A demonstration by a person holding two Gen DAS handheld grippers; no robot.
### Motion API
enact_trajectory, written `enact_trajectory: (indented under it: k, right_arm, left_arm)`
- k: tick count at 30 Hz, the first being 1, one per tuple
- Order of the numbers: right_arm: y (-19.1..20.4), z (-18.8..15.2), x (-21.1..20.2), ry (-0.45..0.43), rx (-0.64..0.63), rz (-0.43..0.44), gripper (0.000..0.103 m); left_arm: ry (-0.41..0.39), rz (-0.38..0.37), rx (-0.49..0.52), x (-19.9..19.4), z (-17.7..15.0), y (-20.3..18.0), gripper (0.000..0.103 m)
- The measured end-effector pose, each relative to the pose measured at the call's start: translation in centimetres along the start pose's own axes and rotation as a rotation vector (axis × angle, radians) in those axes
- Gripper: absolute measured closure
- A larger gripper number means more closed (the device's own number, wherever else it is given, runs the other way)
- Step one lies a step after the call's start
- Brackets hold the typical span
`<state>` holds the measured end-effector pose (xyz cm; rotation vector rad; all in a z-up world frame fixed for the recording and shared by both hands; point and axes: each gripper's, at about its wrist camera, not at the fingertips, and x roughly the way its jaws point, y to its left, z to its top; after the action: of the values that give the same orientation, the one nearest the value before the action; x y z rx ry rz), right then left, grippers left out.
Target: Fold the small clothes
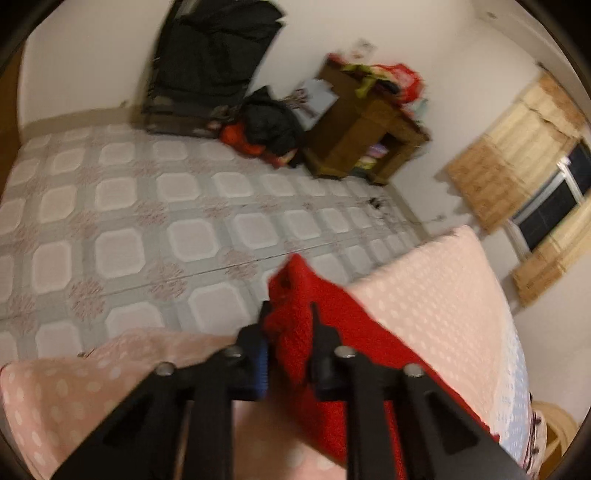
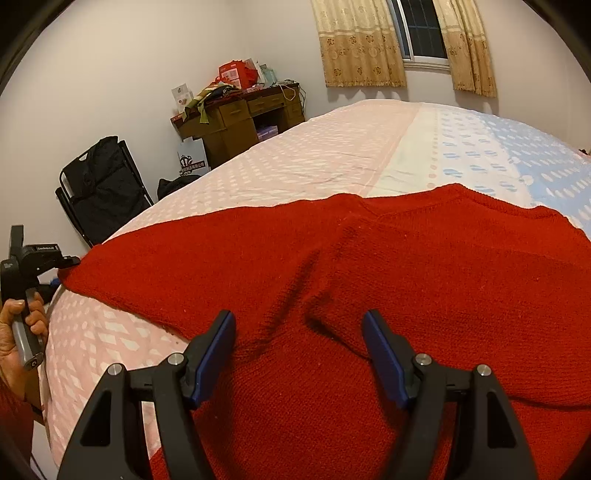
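Bed (image 2: 314,155) edge: left hand-held gripper (image 1: 288,325) pinches red sweater (image 2: 369,258) corner; right hand-held gripper (image 2: 299,332) wide.

Both grippers are matte black, with triangular cut-outs in the arms, round silver screws at the pivots and ribbed blue pads lining the jaws. The left gripper (image 2: 70,264) has a grey handle, gripped by a hand (image 2: 18,332) emerging from a red sleeve (image 2: 13,417).

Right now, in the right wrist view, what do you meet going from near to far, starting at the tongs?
Right tongs, open → red knitted garment → pink dotted bedspread → wooden desk → curtained window.
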<state>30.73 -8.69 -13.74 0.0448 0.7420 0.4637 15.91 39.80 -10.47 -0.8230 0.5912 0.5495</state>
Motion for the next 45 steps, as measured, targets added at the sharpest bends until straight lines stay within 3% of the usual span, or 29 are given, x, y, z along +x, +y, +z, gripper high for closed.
enact_trajectory:
  k: [4,7,10,13,17,22,27,30,32,35,37,39,42,45]
  right_arm:
    - [-0.8,0.5,-0.2,0.013,0.044,0.034,0.031]
    - [-2.4,1.1,-1.3,0.017,0.170,0.086,0.031]
    - [-4.9,1.3,-3.6,-0.021,0.312,0.106,0.031]
    - [-6.8,1.2,-5.7,-0.054,0.360,0.072,0.031]
    - [-9.5,0.0,-8.0,-0.097,0.413,-0.014,0.031]
    - [-12.0,-2.1,-7.9,-0.078,0.501,-0.077,0.031]
    - [-11.6,-2.7,-7.8,-0.100,0.456,-0.098,0.031]
    - [-11.4,-2.9,-7.6,-0.105,0.427,-0.109,0.031]
    - [-11.5,-2.9,-7.5,-0.108,0.429,-0.107,0.031]
    - [-12.1,-2.9,-7.9,-0.105,0.467,-0.067,0.031]
    - [-12.2,-2.4,-8.6,-0.116,0.512,0.026,0.031]
    - [-11.1,-1.5,-9.0,-0.125,0.503,0.102,0.031]
    - [-9.1,-0.1,-7.9,-0.083,0.473,0.180,0.031]
    - [-7.7,0.2,-6.0,-0.023,0.449,0.142,0.031]
  left_arm:
    - [-0.041,-0.026,0.127,-1.6,-0.6,-3.5,0.089]
    - [-0.076,-0.079,0.269,-3.7,-2.4,-7.9,0.089]
    - [-0.102,-0.157,0.437,-6.1,-5.9,-13.3,0.089]
    - [-0.093,-0.270,0.574,-7.9,-10.1,-18.0,0.089]
    - [-0.028,-0.418,0.707,-9.0,-16.5,-23.1,0.089]
    - [0.119,-0.472,0.791,-7.2,-23.2,-26.7,0.089]
    - [0.250,-0.398,0.897,-4.8,-27.9,-26.6,0.087]
    - [0.302,-0.392,0.889,-5.1,-27.4,-25.0,0.074]
    - [0.303,-0.399,0.880,-6.2,-26.3,-23.8,0.043]
    - [0.231,-0.392,0.881,-8.0,-24.3,-21.5,0.017]
    - [0.155,-0.364,0.844,-8.5,-22.4,-19.4,0.011]
    - [0.110,-0.288,0.792,-7.6,-21.0,-17.9,0.011]
    - [0.102,-0.202,0.687,-6.1,-18.8,-14.7,0.011]
    - [0.092,-0.188,0.638,-5.7,-18.1,-12.9,0.013]
